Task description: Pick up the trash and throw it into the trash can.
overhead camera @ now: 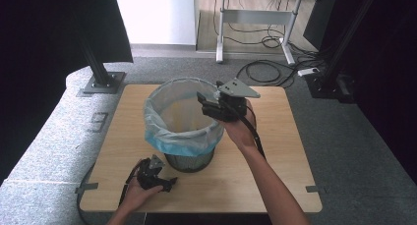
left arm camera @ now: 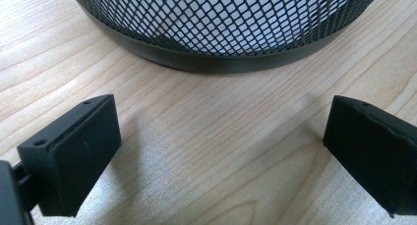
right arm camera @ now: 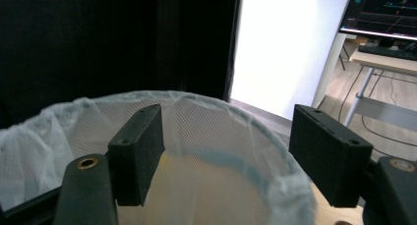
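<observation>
A black mesh wastebasket (overhead camera: 189, 160) stands on the wooden table (overhead camera: 280, 136), lined with a pale blue plastic bag (overhead camera: 162, 131) folded over its rim. My right gripper (overhead camera: 206, 104) hovers at the basket's right rim and points across its mouth. Its jaws stand open with nothing between them, and in the right gripper view the right gripper (right arm camera: 226, 151) looks down on the bag's (right arm camera: 206, 136) inside. My left gripper (overhead camera: 167, 182) rests low on the table in front of the basket, open and empty. In the left gripper view the left gripper (left arm camera: 221, 146) faces the basket's mesh base (left arm camera: 221, 28).
The table sits on grey carpet. Black frame posts (overhead camera: 101, 77) stand at both back corners. Behind are a white desk (overhead camera: 255, 18) and loose cables (overhead camera: 270, 70) on the floor. A monitor (right arm camera: 383, 14) shows in the right gripper view.
</observation>
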